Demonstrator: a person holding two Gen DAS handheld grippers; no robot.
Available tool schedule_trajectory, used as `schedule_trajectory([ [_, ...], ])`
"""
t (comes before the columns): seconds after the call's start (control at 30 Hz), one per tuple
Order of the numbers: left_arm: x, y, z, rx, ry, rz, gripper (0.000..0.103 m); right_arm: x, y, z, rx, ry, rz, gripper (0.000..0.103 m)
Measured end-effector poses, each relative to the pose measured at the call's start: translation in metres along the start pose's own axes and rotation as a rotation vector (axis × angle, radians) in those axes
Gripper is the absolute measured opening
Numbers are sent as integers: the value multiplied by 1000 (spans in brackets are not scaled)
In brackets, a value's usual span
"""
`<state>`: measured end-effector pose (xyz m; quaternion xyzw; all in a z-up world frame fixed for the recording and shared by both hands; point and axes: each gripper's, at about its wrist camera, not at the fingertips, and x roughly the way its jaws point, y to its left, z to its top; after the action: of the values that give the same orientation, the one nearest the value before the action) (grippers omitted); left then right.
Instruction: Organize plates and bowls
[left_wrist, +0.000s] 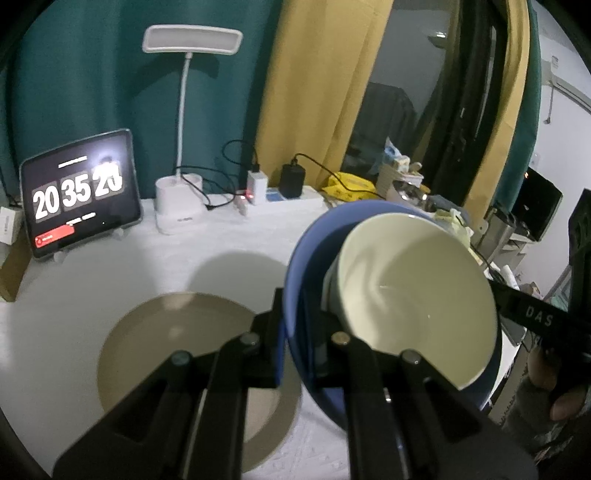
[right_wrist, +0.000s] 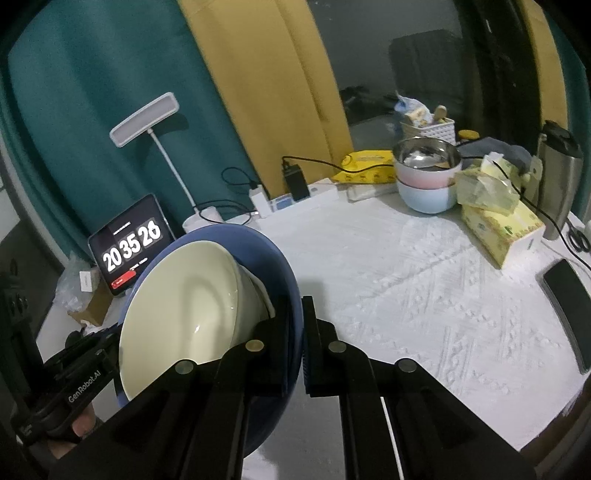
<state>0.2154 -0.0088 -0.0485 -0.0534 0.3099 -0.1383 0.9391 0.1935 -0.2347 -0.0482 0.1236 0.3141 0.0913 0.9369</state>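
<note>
Your left gripper (left_wrist: 291, 321) jaws clamp blue bowl (left_wrist: 295, 266) rim | your right gripper (right_wrist: 295, 332) jaws clamp its opposite rim | cream bowl (left_wrist: 417, 291) nested inside, tilted, above tan plate (left_wrist: 162, 332) on desk (left_wrist: 92, 280)

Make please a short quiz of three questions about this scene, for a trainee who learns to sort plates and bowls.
1. True or false: the cream bowl sits inside the blue bowl.
2. Which gripper is shut on the blue bowl's rim?
A. only the left gripper
B. only the right gripper
C. both
3. Fill in: the tan plate lies flat on the white ____.

Key
1. True; both bowls are tilted and lifted.
2. C; each gripper clamps the rim from its own side.
3. tablecloth; the plate lies to the left of the held bowls in the left wrist view.
</note>
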Motion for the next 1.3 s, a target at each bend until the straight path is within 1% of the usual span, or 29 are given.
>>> schedule_trajectory([
  [0.57,-20,58,-3,-71,-24,49,7,22,60,3,-73,26,50,7],
  [0.97,-24,103,-14,-128,-3,92,7,54,101,-4,-118,77,82,7],
  [1.3,-17,131,-23,-166,29,121,7,82,122,-10,-142,127,96,7],
])
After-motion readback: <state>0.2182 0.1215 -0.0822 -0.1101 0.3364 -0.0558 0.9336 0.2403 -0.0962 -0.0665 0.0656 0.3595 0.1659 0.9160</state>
